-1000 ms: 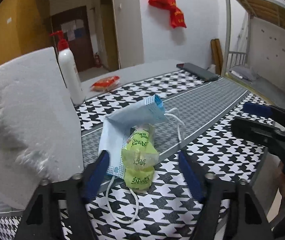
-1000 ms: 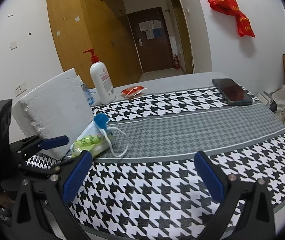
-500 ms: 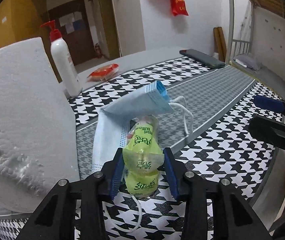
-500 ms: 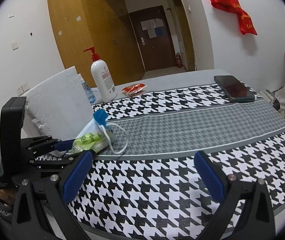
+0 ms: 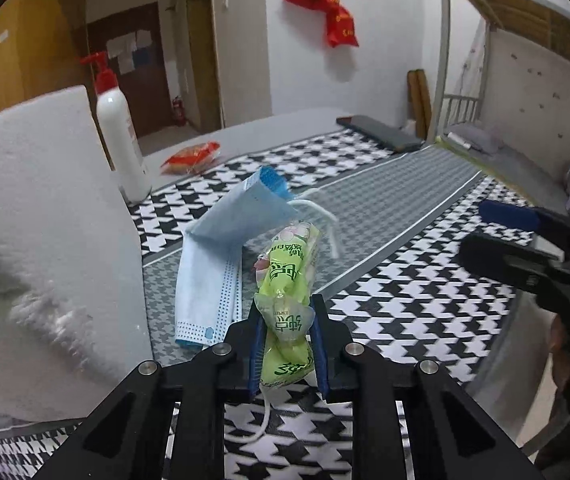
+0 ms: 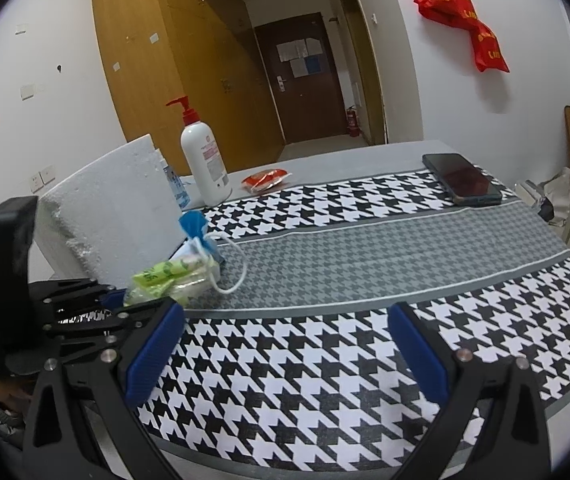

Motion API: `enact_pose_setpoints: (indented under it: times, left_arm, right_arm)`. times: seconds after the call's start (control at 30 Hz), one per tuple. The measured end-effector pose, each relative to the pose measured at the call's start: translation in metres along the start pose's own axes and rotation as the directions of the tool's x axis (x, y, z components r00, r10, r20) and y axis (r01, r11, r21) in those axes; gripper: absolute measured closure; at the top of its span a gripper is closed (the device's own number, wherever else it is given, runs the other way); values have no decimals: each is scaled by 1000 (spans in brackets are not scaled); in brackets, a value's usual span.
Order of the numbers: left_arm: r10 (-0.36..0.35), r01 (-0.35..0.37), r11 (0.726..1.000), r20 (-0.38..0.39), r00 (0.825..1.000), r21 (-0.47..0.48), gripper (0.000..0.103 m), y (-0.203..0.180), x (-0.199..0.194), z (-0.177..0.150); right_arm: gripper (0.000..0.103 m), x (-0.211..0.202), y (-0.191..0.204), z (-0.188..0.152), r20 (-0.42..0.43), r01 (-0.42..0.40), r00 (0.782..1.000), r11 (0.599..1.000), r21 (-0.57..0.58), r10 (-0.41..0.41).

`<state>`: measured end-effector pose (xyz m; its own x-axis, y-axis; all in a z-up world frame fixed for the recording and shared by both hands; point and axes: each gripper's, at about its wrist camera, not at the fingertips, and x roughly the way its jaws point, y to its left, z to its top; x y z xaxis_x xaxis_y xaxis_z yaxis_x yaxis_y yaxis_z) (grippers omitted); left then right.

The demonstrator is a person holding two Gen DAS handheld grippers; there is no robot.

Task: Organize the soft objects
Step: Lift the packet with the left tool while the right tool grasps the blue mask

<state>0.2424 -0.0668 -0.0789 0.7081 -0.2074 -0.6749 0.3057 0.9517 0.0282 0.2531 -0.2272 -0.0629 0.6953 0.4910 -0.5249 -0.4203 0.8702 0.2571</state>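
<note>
Left gripper [image 5: 288,344], seen from its own wrist camera, has just been closing and its blue pads [image 5: 256,354] now press on both sides of a green plastic packet [image 5: 289,292]. The packet's near end sits between the pads, squeezed narrow there, while its far end reaches forward and up, away from the fingers. Just to the left of the packet lies a blue face mask [image 5: 221,256], folded so that one half rises over the packet's far end; a white ear loop [image 5: 263,416] trails below the jaws over the houndstooth tablecloth [image 5: 405,312]. A white foam block [image 5: 41,240] stands at the left, with a pump bottle [image 5: 119,144] behind it. The right gripper's dark frame shows at the right edge, well apart from the packet.

From the right wrist camera, the right gripper [image 6: 285,344] stands with its blue pads [image 6: 153,350] far apart and only tablecloth [image 6: 325,360] between them. At the left, the left gripper [image 6: 117,300] grips the green packet [image 6: 165,278] beside the foam block [image 6: 113,216], with the mask [image 6: 199,236] just behind it. A phone [image 6: 461,178] lies at the table's far right, well away.
</note>
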Motion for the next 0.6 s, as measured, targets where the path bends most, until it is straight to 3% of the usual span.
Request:
enact_pose_setpoints:
  times: [0.27, 0.6]
  left_arm:
    - [6, -5, 1000, 44, 999, -16, 81, 11, -29, -13]
    - [66, -60, 995, 68, 995, -80, 81, 41, -55, -38]
  right_arm:
    - [0, 0, 25, 4, 0, -17, 1000, 999, -40, 17]
    - [0, 19, 62, 3, -51, -52, 998, 995, -85, 48]
